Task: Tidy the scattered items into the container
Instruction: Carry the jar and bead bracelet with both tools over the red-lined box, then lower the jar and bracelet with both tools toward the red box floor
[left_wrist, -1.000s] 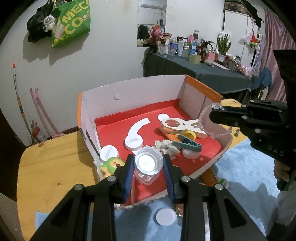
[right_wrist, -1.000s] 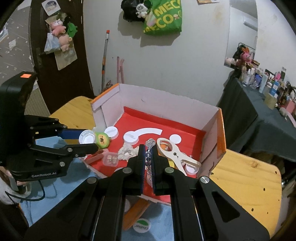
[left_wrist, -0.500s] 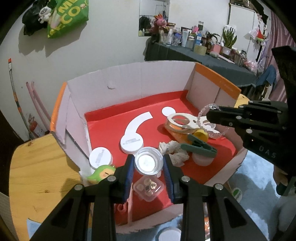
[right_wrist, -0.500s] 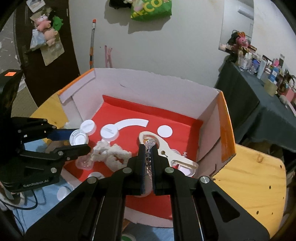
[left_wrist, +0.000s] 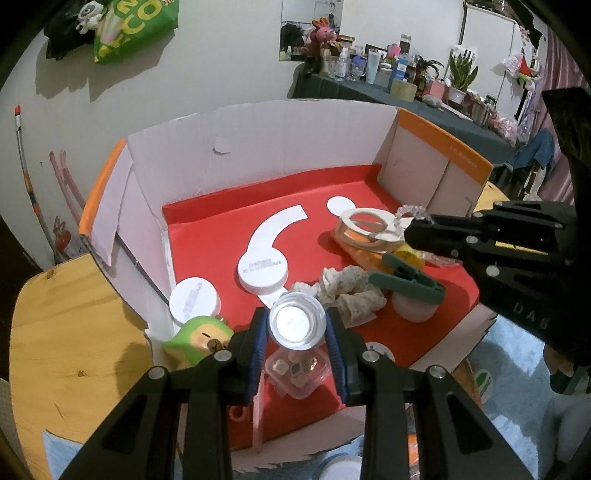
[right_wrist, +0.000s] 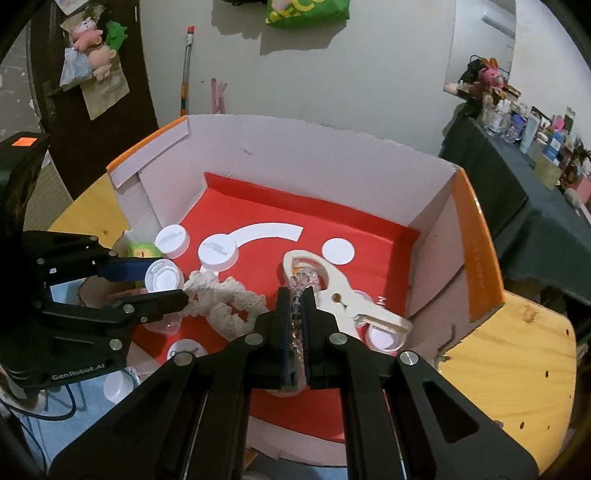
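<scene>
Left tool (left_wrist: 297, 328) pinches a clear cup (left_wrist: 297, 325), held over the box (left_wrist: 295, 136) floor; small clear case (left_wrist: 298, 371) just below it. Right tool (right_wrist: 298, 306) is clamped on a bead bracelet (right_wrist: 300, 286), white clip (right_wrist: 332, 291) directly ahead inside the box.

"GenRobot.AI" on left gripper (right_wrist: 168, 284)
</scene>
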